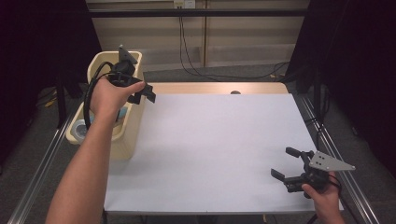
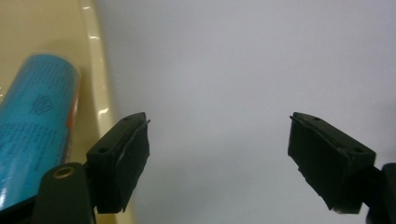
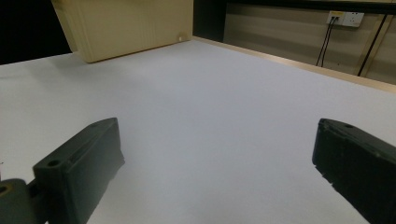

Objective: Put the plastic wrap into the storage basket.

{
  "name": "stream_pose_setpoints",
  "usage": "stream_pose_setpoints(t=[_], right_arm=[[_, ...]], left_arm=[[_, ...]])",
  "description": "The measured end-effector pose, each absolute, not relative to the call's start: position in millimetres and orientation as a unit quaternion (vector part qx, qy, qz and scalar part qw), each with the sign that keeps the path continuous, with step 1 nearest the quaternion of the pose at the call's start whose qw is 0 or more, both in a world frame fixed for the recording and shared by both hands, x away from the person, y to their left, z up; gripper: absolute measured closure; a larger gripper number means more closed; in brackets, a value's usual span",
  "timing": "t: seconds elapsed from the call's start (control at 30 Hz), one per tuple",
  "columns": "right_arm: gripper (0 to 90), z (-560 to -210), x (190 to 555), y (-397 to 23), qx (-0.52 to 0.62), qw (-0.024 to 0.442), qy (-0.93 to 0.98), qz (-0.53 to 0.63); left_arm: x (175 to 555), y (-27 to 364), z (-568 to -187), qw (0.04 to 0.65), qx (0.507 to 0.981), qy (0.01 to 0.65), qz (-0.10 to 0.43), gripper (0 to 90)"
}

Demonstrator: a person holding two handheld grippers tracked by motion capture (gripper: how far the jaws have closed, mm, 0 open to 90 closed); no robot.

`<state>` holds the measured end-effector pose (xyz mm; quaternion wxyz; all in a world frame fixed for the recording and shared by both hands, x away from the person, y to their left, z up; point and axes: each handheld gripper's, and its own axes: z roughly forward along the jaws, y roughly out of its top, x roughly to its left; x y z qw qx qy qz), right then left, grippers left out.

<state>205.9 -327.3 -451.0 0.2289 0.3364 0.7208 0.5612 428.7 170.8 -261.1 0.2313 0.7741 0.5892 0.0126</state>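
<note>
While the left gripper (image 1: 148, 93) hovers wide open at the rim of the beige bin (image 1: 134, 122) holding a blue tube (image 2: 32, 126), the right gripper (image 1: 286, 164) rests wide open, empty, near the white table's (image 1: 215, 144) front right corner.

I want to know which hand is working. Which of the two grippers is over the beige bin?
The left gripper: it hangs open at the bin rim. The right gripper, also open, is at the table's near corner.

A cream bin (image 1: 133, 126), a blue printed tube (image 2: 35, 126), a pale grey table (image 1: 219, 149).
</note>
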Motion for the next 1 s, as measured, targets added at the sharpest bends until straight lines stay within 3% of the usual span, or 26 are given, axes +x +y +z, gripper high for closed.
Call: stream_pose_setpoints(t=[1.0], right_arm=[[1.2,-451.2,205.5,-328.5,0.335,0.227,0.722,0.561]], left_arm=[[417.3,107.1,-313.9,0.241,0.825,0.511,-0.023,16.9]])
